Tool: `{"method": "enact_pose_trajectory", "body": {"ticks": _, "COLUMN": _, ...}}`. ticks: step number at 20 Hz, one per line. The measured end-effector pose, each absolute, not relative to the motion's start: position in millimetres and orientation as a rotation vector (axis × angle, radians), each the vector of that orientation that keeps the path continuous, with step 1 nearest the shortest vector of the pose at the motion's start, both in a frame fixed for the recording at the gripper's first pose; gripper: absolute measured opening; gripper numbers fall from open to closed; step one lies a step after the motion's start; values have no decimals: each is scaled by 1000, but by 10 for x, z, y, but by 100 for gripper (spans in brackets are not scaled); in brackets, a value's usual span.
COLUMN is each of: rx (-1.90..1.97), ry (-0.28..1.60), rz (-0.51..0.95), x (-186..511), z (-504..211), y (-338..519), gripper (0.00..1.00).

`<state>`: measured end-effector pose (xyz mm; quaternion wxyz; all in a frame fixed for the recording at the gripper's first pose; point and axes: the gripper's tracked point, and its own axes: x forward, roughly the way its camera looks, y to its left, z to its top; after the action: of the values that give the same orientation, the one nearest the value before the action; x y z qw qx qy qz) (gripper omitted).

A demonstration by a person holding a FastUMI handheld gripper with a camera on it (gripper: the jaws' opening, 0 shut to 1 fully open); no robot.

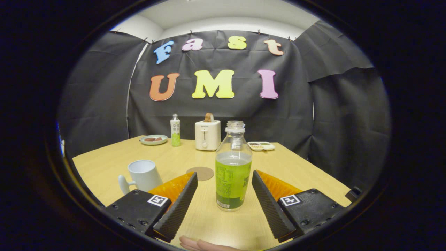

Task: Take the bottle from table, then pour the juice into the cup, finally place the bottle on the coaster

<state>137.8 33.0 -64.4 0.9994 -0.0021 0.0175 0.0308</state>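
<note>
Gripper [224, 184] spread wide, fingers clear of bottle [232, 174] standing upright between them, uncapped, near table [104, 167] front edge. Cup [142, 175] toward left edge; coaster [201, 173] mid-table, just beyond fingers.

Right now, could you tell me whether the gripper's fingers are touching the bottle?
Apart. The gripper view shows the gripper open, with bare table visible between each finger and the bottle.

An uncapped clear bottle [232, 166] half full of green juice stands upright between the spread, untouching fingers of the gripper [224, 198], with a white mug [143, 175] left and a round brown coaster [200, 173] beyond.
</note>
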Motion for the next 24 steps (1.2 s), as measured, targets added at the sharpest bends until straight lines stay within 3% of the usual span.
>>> {"method": "enact_pose_trajectory", "body": {"ticks": 15, "rx": 46, "ry": 51, "rz": -4, "x": 2009, "z": -647, "y": 204, "gripper": 100}}
{"method": "enact_pose_trajectory", "body": {"ticks": 17, "rx": 45, "ry": 58, "rz": 5, "x": 1995, "z": -627, "y": 223, "gripper": 82}}
{"method": "enact_pose_trajectory", "body": {"ticks": 20, "rx": 55, "ry": 54, "rz": 44, "x": 1841, "z": -546, "y": 329, "gripper": 81}}
{"method": "enact_pose_trajectory", "body": {"ticks": 24, "rx": 31, "ry": 18, "rz": -22, "x": 1601, "z": -318, "y": 164, "gripper": 80}}
